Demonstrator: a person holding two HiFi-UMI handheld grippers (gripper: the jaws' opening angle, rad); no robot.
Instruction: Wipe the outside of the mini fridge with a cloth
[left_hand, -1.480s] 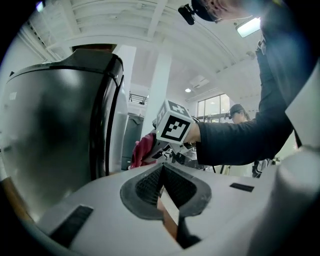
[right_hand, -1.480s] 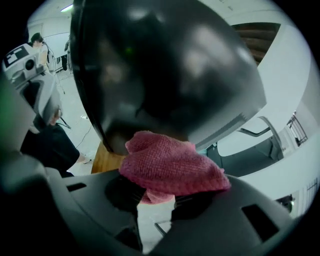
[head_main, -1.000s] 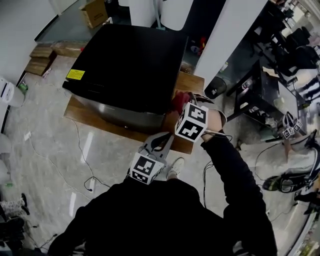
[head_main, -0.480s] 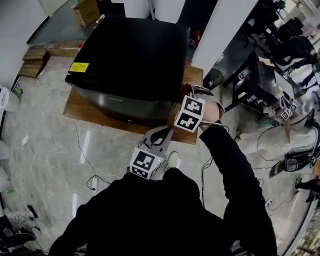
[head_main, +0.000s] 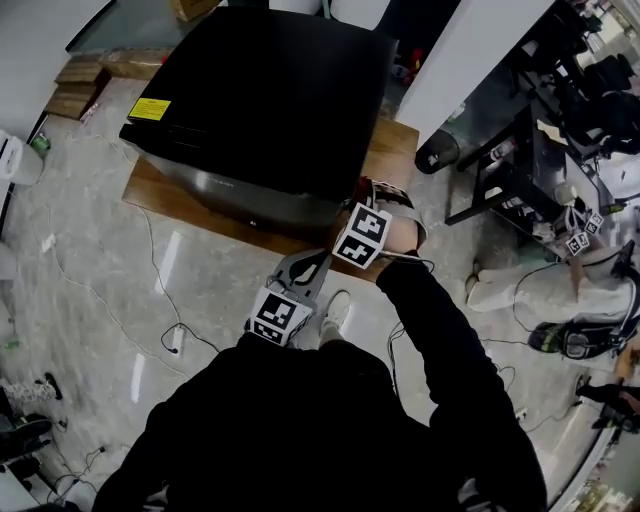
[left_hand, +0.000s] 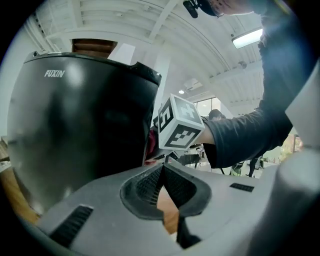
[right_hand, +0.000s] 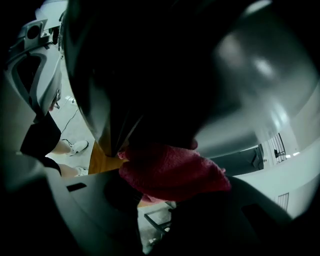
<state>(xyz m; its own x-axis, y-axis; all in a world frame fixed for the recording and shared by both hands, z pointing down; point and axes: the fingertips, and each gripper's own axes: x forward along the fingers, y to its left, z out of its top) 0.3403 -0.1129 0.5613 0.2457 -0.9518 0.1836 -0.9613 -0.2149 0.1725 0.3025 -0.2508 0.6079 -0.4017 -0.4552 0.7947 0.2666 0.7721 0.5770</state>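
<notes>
The black mini fridge stands on a low wooden platform. My right gripper is at the fridge's right side near its front corner, shut on a dark red cloth. In the right gripper view the cloth is pressed against the dark, glossy fridge wall. My left gripper hangs in front of the platform, below the fridge's front right corner, shut with nothing in it. In the left gripper view the fridge front fills the left side, and the right gripper's marker cube is just beyond the jaws.
A yellow sticker marks the fridge top. Cables trail over the marble floor on the left. Wooden pieces lie at the back left. A white pillar and a black desk frame stand close on the right.
The right gripper has shifted a little along the fridge's right side with the cloth still in its jaws, and less of the cloth shows. The left gripper has kept its place.
</notes>
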